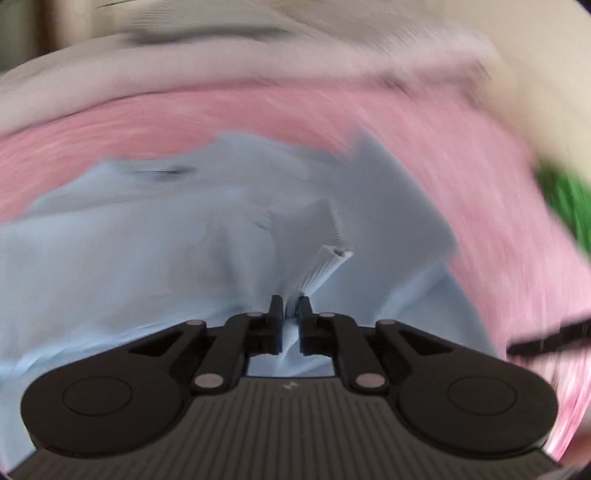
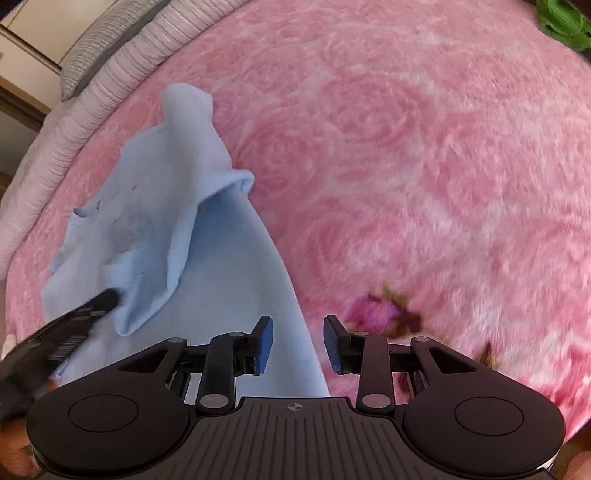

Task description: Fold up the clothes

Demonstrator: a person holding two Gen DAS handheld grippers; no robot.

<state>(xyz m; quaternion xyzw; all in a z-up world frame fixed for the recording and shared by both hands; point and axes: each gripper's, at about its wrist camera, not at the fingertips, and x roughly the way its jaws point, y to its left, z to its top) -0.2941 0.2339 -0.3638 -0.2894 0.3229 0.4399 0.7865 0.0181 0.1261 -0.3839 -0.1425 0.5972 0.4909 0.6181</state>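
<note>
A light blue shirt (image 2: pixel 173 229) lies rumpled on a pink floral blanket (image 2: pixel 424 166). In the left wrist view my left gripper (image 1: pixel 290 308) is shut on a ribbed white-blue edge of the shirt (image 1: pixel 317 273), which bunches up between the pads. That view is blurred. In the right wrist view my right gripper (image 2: pixel 298 338) stands open over the shirt's right edge, with nothing pressed between its blue pads. The left gripper (image 2: pixel 103 301) shows there as a dark blurred shape at the lower left, down on the shirt.
A striped whitish bedcover (image 2: pixel 92 107) and a grey pillow (image 2: pixel 107 40) border the blanket at the upper left. A green cloth (image 2: pixel 561 22) lies at the top right corner. Open pink blanket spreads to the right of the shirt.
</note>
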